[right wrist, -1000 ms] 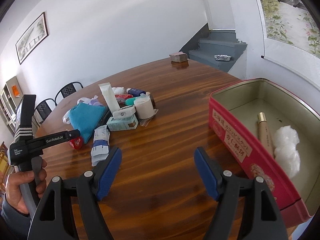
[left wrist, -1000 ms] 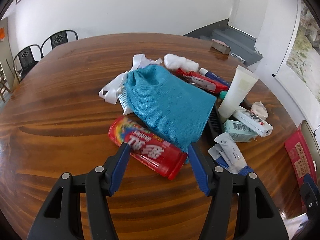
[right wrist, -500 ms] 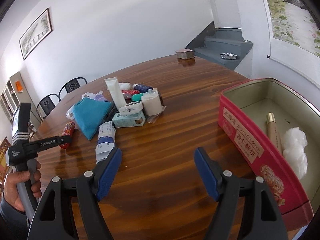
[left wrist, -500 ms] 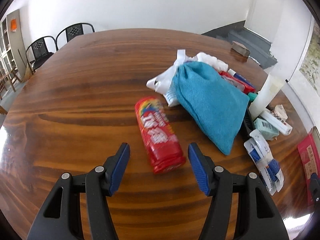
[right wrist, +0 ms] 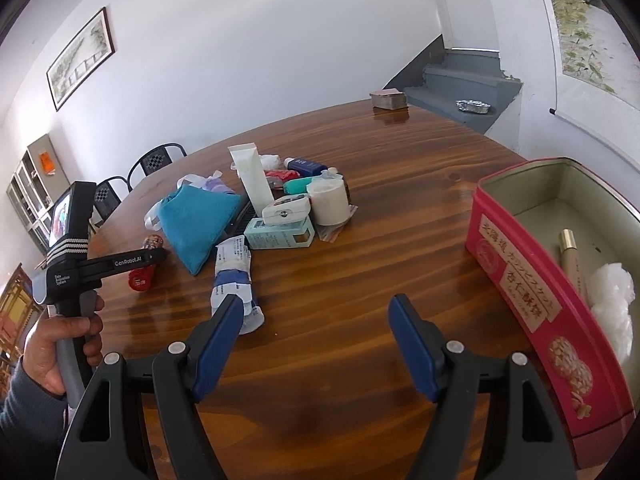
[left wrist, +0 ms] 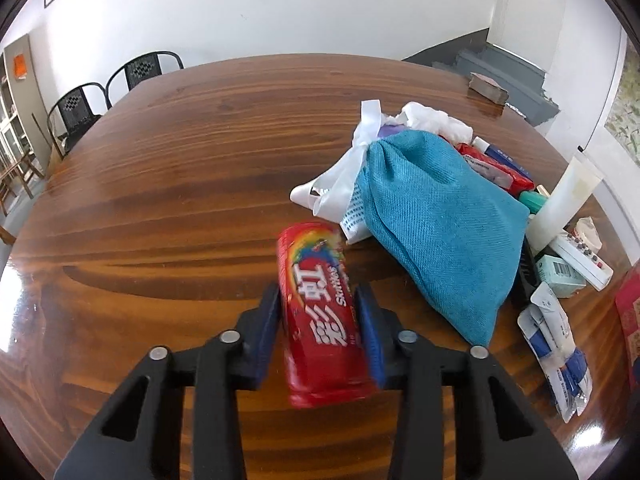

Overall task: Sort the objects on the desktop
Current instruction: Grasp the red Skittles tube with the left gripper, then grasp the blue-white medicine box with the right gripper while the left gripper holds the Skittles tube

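Left wrist view first: the left gripper (left wrist: 318, 312) has just been closing, and the red cylindrical Skittles candy tube (left wrist: 320, 312) sits right between its blue pads, both pads looking pressed against the tube's sides. So it's pinching the tube. The tube lies lengthwise along the fingers on the glossy brown wooden table (left wrist: 160, 200), far end pointing away from the tongs. Just past that end and off to the right there's a teal woven drawstring pouch (left wrist: 436, 232) with white ribbon ties, close to the tube, though I can't tell if they touch. Further right of the tongs sits a clutter pile with a white squeeze tube (left wrist: 568, 200) standing up in it.

Right wrist view: the right gripper (right wrist: 316, 336) is spread wide with nothing between its pads, hanging over bare table. A white-and-blue plastic sachet pack (right wrist: 234, 276) lies just ahead of its left finger. To the right of the tongs is a red rectangular tin box (right wrist: 520, 276), lid off, with a gold-capped slim tube (right wrist: 572, 260) and a white crinkly plastic wad (right wrist: 612, 300) inside. Far left, a hand (right wrist: 56, 344) grips the other tool's handle, and the red tube shows under its fingers.
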`<action>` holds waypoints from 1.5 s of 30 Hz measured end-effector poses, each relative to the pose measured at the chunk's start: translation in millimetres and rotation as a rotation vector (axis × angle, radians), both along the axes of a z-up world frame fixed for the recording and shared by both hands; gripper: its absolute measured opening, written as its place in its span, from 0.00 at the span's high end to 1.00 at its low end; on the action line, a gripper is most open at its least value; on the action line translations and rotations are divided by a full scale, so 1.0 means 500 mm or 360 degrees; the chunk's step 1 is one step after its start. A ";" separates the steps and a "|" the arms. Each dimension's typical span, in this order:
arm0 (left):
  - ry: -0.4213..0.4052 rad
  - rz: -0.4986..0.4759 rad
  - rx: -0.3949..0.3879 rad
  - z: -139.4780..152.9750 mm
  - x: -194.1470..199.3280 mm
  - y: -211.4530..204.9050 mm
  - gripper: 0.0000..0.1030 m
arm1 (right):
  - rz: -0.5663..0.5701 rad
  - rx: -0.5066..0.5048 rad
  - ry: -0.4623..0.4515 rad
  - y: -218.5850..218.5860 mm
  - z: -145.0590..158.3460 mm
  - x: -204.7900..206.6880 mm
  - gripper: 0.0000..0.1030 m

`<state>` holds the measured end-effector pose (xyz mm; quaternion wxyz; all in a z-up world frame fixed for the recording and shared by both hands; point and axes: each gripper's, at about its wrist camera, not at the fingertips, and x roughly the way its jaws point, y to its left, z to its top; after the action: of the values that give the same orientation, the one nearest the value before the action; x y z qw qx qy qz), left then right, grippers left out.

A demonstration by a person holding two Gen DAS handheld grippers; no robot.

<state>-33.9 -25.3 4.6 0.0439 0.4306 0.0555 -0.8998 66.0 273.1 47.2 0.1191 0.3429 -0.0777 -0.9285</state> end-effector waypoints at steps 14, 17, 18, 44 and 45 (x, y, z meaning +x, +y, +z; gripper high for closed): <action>0.0144 -0.0205 -0.0003 0.055 0.096 0.055 0.63 | 0.0251 0.0004 -0.0132 -0.097 -0.010 -0.093 0.24; 0.0161 -0.0223 0.0008 0.063 0.104 0.055 0.63 | 0.0293 0.0041 -0.0178 -0.122 -0.017 -0.118 0.24; 0.0163 -0.0223 0.0010 0.065 0.106 0.054 0.63 | 0.0300 0.0058 -0.0192 -0.130 -0.021 -0.124 0.24; 0.0153 -0.0226 0.0049 0.058 0.134 0.064 0.63 | 0.0405 0.0366 -0.0221 -0.210 -0.057 -0.130 0.66; 0.0153 -0.0227 0.0050 0.058 0.135 0.065 0.63 | 0.0396 0.0365 -0.0212 -0.209 -0.055 -0.126 0.66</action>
<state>33.5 7.3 33.7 -0.0298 0.3904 0.0408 -0.9193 3.1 168.9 19.8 0.1878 0.4220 0.0639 -0.8846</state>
